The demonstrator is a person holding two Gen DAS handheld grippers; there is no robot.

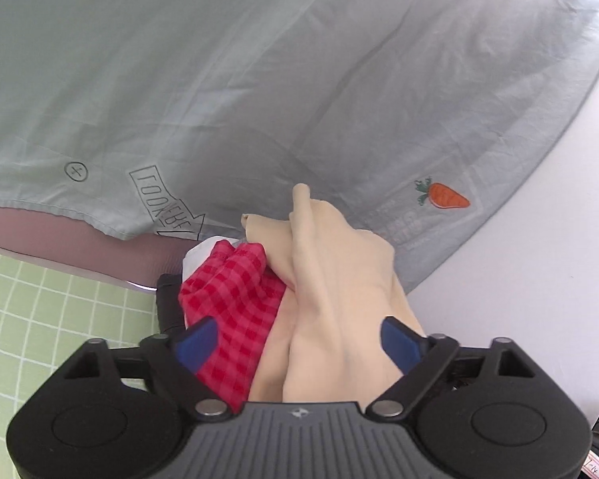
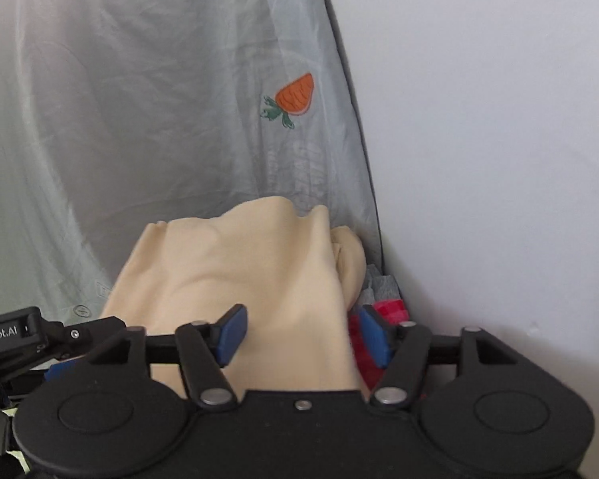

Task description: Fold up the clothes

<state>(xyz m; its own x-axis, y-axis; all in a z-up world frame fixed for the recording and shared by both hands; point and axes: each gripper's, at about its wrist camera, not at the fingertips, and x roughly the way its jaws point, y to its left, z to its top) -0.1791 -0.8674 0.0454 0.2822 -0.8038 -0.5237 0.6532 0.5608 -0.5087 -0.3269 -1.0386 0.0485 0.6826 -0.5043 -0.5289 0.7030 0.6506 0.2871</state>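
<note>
Left wrist view: the left gripper (image 1: 297, 343) stands wide, gripping nothing, above a beige garment (image 1: 339, 279) bunched just beside a red checked cloth (image 1: 231, 303). Both lie on the grey sheet (image 1: 219, 80), near its carrot patch (image 1: 443, 195). Right wrist view: the right gripper (image 2: 301, 335) is also wide, pads clear of the beige garment (image 2: 239, 263) below the carrot patch (image 2: 293, 97).

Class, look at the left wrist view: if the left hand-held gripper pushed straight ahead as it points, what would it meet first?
Most likely the cream garment, bunched between the open left hand-held gripper fingers, with the red checked cloth beside it. Depth is uncertain.
</note>
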